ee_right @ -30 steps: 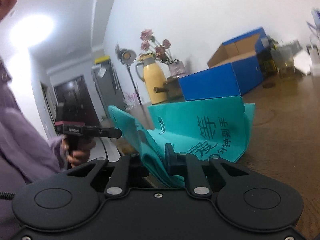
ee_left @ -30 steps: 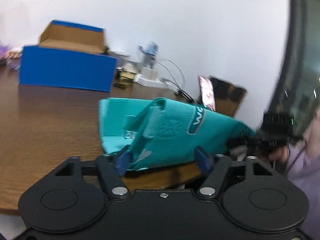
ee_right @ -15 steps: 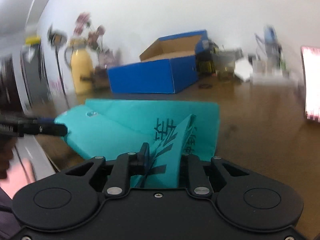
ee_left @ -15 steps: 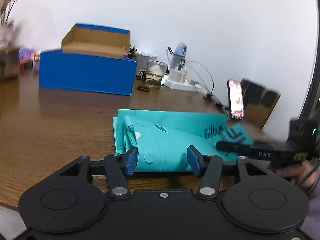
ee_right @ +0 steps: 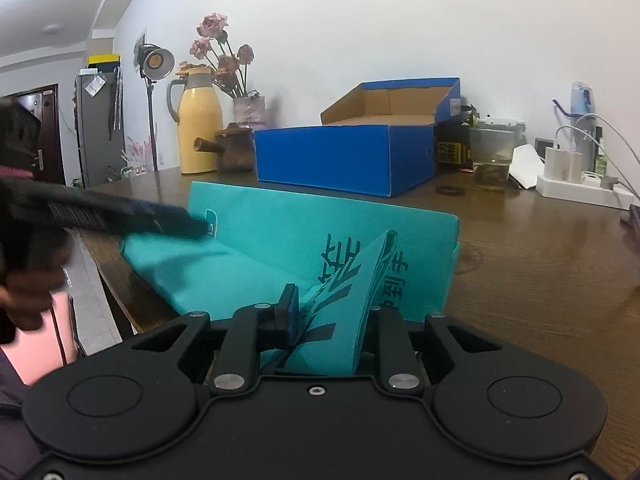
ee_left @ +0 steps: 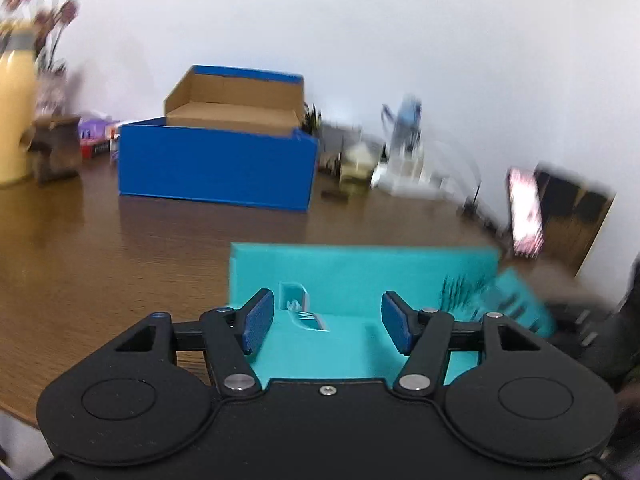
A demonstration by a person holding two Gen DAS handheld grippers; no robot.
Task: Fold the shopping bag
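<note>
While the right tool pinches it, the bag lies crosswise.

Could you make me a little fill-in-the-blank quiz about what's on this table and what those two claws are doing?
1. The teal shopping bag lies on a wooden ____.
2. The right gripper is ____ on a printed flap of the bag.
3. The left gripper has its jaws ____.
4. Behind the bag stands an open cardboard box coloured ____.

Missing words: table; shut; open; blue
</note>
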